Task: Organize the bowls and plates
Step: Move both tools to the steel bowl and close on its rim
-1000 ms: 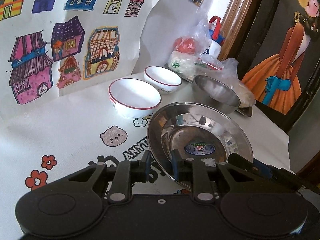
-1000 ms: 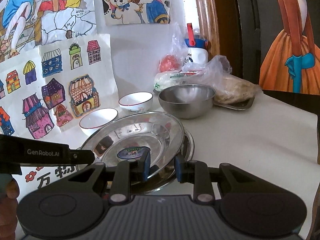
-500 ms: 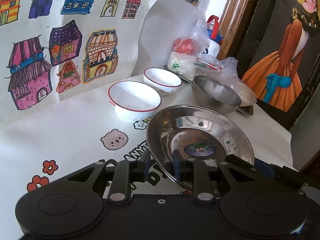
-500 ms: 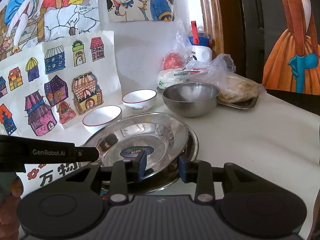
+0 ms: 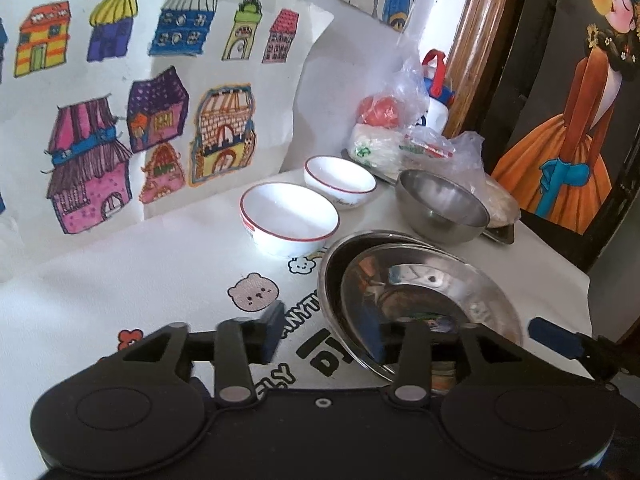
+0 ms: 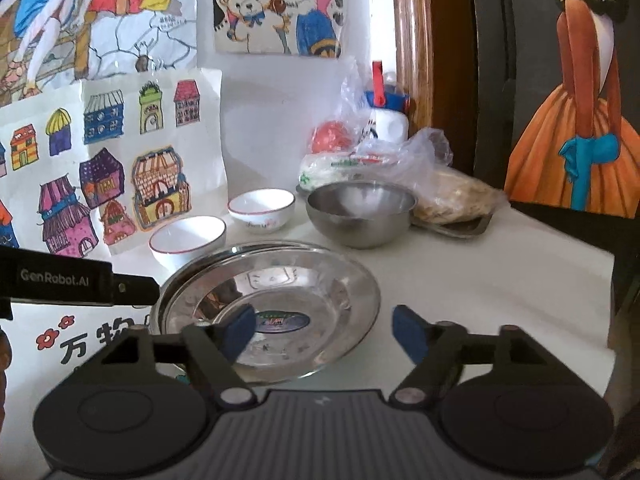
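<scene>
Plates: two steel plates are stacked, the top plate (image 5: 424,288) (image 6: 288,300) nested in the bottom plate (image 5: 332,268) (image 6: 168,300), near the front edge of the table (image 5: 120,272) (image 6: 500,280). The top plate sits shifted toward the right edge, leaving the bottom plate's rim exposed on the left. A sticker (image 6: 283,321) marks the centre of the top plate. The left gripper (image 5: 324,336) is spread wide, holding nothing; its right finger stands over the near rim of the stack and its left finger stands over the printed tablecloth, to the left of the plates. The right gripper (image 6: 324,330) is likewise spread wide and empty; its left finger stands in front of the top plate's basin and its right finger stands past the plate's right rim, over bare table. Whether either gripper touches the plates cannot be determined. Two white bowls with red rims stand behind the stack toward the wall: the near bowl (image 5: 289,218) (image 6: 188,240) just beside the bottom plate's far-left rim, the far bowl (image 5: 340,182) (image 6: 262,209) behind it. A steel bowl (image 5: 442,210) (image 6: 362,212) stands behind the stack on the right side, apart from the plates. Plastic bags (image 5: 404,140) (image 6: 400,160) of food lie at the back right corner, behind the steel bowl.
</scene>
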Demonstrator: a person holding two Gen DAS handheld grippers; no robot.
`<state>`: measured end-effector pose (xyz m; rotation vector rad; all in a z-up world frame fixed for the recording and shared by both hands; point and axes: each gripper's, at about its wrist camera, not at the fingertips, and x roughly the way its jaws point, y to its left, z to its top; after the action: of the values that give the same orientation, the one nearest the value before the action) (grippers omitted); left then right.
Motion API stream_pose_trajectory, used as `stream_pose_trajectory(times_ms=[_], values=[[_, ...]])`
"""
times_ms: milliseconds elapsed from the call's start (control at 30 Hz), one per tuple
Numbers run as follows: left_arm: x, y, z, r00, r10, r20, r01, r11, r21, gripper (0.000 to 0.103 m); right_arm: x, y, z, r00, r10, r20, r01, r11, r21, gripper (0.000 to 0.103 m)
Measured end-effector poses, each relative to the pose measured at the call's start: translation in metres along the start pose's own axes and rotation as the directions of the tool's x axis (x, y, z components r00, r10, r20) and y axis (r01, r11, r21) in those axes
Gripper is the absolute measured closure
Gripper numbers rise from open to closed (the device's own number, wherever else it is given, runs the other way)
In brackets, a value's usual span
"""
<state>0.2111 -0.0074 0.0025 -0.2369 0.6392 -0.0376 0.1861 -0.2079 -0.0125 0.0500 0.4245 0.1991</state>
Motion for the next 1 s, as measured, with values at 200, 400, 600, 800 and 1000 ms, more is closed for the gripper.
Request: stream_pose_trajectory(times_ms=[200,400,600,800,1000], values=[[-0.021,0.000,0.002,0.998,-0.025,0.050,0.025,1.000,-0.006,0.015,-0.028,-0.007,0.005,0.996,-0.020,0.088,0.018,1.000,0.022,0.000],[-0.043,-0.006,0.012,0.989,-0.061,0.132,0.056,0.997,0.043,0.001,-0.054,-0.026,0.020,0.987,-0.019,0.157,0.014,0.999,0.035,0.000],[-0.039,-0.027,0.053,0.983,-0.115,0.146,0.097,0.988,0.124,0.001,-0.051,-0.050,0.080,0.991,-0.064,0.115,0.066,0.998,-0.010,0.000],[-0.023,-0.052,0.110,0.977,-0.143,0.156,0.110,0.974,0.200,0.001,-0.028,-0.082,0.153,0.998,-0.019,0.062,0.014,0.997,0.079,0.000],[0.026,-0.071,0.147,0.989,-0.107,0.102,0.079,0.966,0.245,0.001,0.034,-0.110,0.167,0.998,0.011,-0.054,0.000,0.982,0.187,0.000]])
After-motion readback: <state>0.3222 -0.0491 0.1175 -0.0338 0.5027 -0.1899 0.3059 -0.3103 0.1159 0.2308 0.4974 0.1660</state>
